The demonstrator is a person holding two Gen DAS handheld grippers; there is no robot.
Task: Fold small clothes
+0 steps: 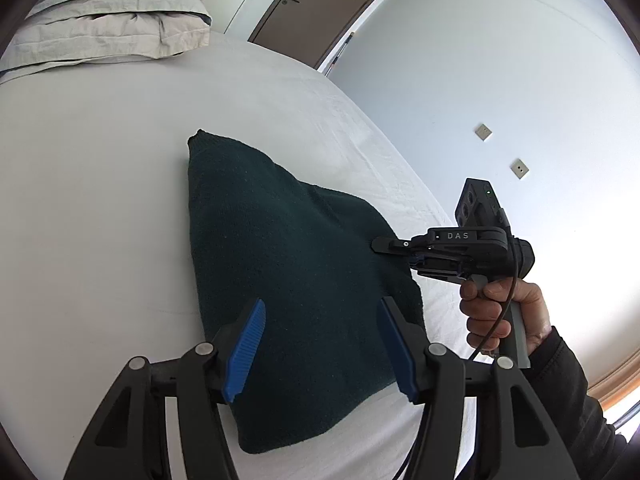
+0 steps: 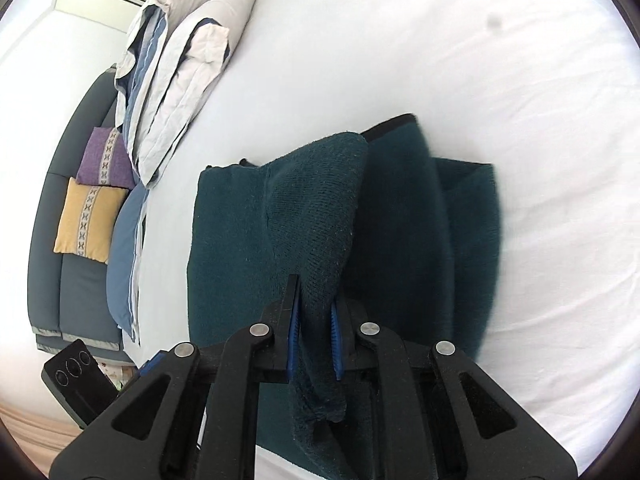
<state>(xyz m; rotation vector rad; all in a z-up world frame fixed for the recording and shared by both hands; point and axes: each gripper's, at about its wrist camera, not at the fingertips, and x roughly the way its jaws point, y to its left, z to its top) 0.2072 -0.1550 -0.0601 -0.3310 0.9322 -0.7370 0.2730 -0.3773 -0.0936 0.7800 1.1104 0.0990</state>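
A dark green knitted sweater (image 1: 288, 280) lay on the white bed sheet (image 1: 100, 200), nearer its right edge than the folded duvet (image 1: 108, 28) at the head end. The right gripper (image 2: 316, 320) was clenched on a raised fold of the sweater (the knit hung between its blue pads (image 2: 295, 320)), held by a hand (image 1: 500, 312) in a dark sleeve. The left gripper (image 1: 320, 344) hovered above the sweater's near part, jaws apart, gripping nothing.
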